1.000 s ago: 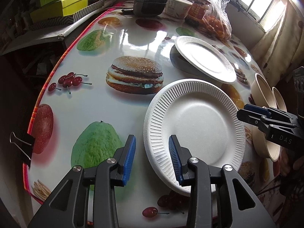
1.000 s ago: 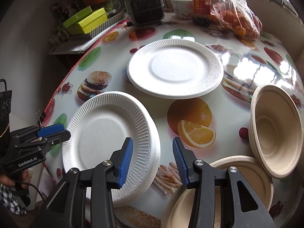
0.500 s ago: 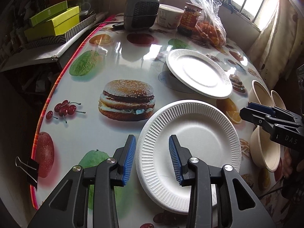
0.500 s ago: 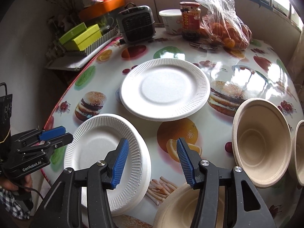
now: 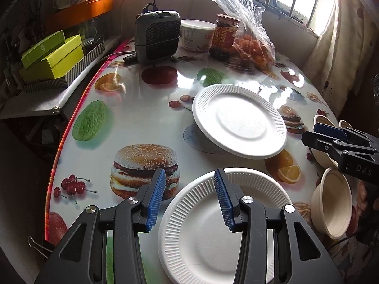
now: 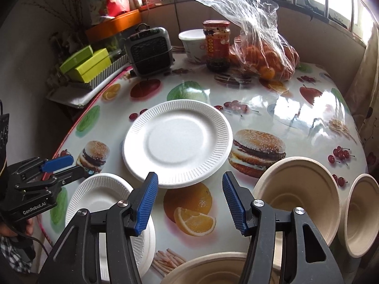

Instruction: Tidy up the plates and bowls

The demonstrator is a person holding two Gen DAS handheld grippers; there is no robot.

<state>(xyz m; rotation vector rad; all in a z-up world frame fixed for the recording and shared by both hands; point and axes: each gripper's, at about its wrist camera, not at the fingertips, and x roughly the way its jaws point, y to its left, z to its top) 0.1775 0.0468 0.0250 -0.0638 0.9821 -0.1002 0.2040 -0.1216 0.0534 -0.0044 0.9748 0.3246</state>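
Two claw bodies lettered, left claw [image 6: 61, 165] "GenRobot.AI", right claw [image 5: 331, 135] "DAS"

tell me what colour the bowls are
Pale beige bowls, unlike the white plates; clearest in the right wrist view.

Both cams ride on handheld grippers, looking fwd along the fingers and angled down at the table [image 5: 146, 108]. Left wrist view looks from the table's near-left edge, close over the near plate [image 5: 203, 232], facing the window end. Right wrist view sits further right, close above the bowls [image 6: 300, 189]. Both share the far plate [image 5: 239, 127], heater [image 6: 149, 52], jar and bag; each shows the other gripper at its edge.
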